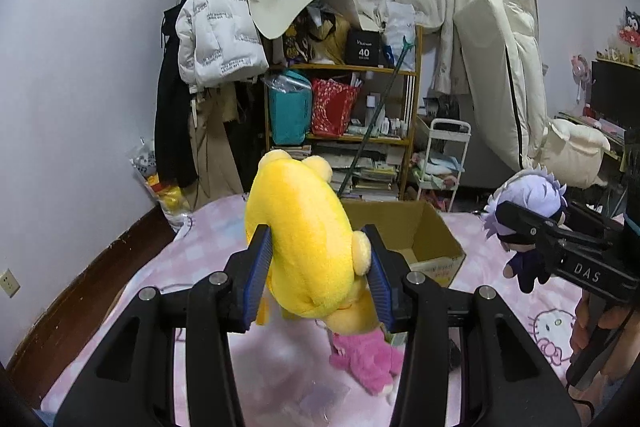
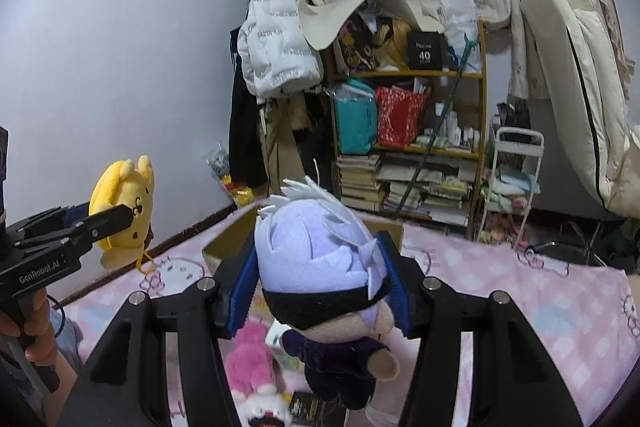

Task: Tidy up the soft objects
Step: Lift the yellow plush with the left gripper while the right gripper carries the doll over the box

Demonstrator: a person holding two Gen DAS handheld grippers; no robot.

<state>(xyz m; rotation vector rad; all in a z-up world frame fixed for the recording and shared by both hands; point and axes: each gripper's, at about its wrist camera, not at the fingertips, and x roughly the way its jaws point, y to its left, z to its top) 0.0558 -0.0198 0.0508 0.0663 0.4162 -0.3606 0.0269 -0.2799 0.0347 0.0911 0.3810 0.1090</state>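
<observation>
My left gripper [image 1: 318,267] is shut on a yellow plush toy [image 1: 304,235] and holds it above the pink bed, in front of an open cardboard box [image 1: 432,239]. It also shows at the left of the right wrist view [image 2: 124,211]. My right gripper [image 2: 318,283] is shut on the head of a white-haired doll in dark clothes [image 2: 316,259], held above the bed; the doll also shows in the left wrist view [image 1: 528,203]. A pink plush [image 1: 368,359] lies on the bed below both grippers and shows in the right wrist view [image 2: 250,363].
The bed has a pink Hello Kitty sheet [image 2: 520,307]. Beyond its foot stand a cluttered wooden shelf [image 1: 344,107], hanging coats [image 1: 216,27], a white trolley [image 1: 440,163] and a cream chair [image 1: 512,79]. Small boxes and a dark packet [image 2: 312,407] lie near the pink plush.
</observation>
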